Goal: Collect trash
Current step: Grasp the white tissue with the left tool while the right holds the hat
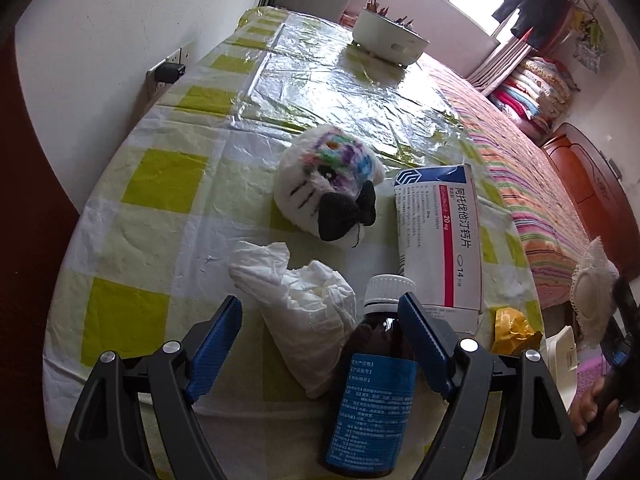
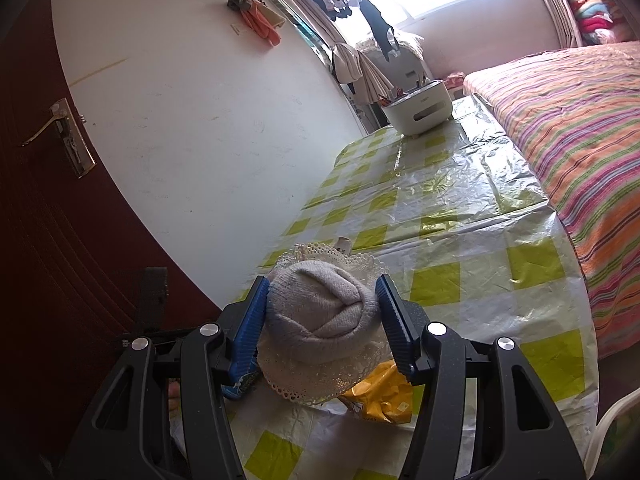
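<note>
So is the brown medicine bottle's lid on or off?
On. The brown bottle stands upright on the table with its white cap sitting on the neck.

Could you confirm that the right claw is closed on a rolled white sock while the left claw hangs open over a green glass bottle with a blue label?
Not quite: the bottle is brown, not green, as the left wrist view shows. The rest holds: the left claw hangs open over it, and the right claw is closed on the rolled white sock.
</note>
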Demonstrator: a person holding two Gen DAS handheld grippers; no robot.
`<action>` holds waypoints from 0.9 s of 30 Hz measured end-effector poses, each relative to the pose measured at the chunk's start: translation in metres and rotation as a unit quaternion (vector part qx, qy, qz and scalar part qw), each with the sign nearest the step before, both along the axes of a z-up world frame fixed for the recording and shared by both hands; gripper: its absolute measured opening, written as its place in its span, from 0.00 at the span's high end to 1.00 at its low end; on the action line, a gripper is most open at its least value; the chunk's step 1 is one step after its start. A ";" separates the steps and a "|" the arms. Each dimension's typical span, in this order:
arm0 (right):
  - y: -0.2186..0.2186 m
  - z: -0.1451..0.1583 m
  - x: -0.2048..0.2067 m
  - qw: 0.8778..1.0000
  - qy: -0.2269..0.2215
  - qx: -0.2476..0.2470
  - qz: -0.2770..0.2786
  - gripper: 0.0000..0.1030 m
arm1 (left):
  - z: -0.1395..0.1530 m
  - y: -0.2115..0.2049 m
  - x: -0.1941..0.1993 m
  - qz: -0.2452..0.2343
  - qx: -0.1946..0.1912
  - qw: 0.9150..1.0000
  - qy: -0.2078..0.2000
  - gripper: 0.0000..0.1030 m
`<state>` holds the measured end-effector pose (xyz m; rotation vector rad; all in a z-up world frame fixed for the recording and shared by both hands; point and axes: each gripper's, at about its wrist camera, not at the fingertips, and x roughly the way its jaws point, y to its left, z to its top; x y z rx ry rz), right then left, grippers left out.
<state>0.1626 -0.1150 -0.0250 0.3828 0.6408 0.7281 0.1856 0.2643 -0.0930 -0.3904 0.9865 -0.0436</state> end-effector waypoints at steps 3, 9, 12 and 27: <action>-0.001 0.001 -0.002 1.000 0.000 0.004 0.002 0.48 | -0.003 -0.002 0.003 0.000 0.000 1.000 0.002 0.25; -0.004 0.002 -0.005 1.000 -0.002 0.009 0.001 0.48 | -0.001 -0.011 0.003 -0.017 0.012 1.000 -0.007 0.52; -0.008 0.002 -0.005 1.000 -0.002 0.014 -0.005 0.48 | -0.002 -0.009 0.004 -0.008 0.022 1.000 -0.002 0.76; -0.032 0.012 -0.011 0.999 -0.020 0.028 -0.041 0.48 | 0.069 -0.013 -0.033 0.045 0.071 0.984 -0.157 0.80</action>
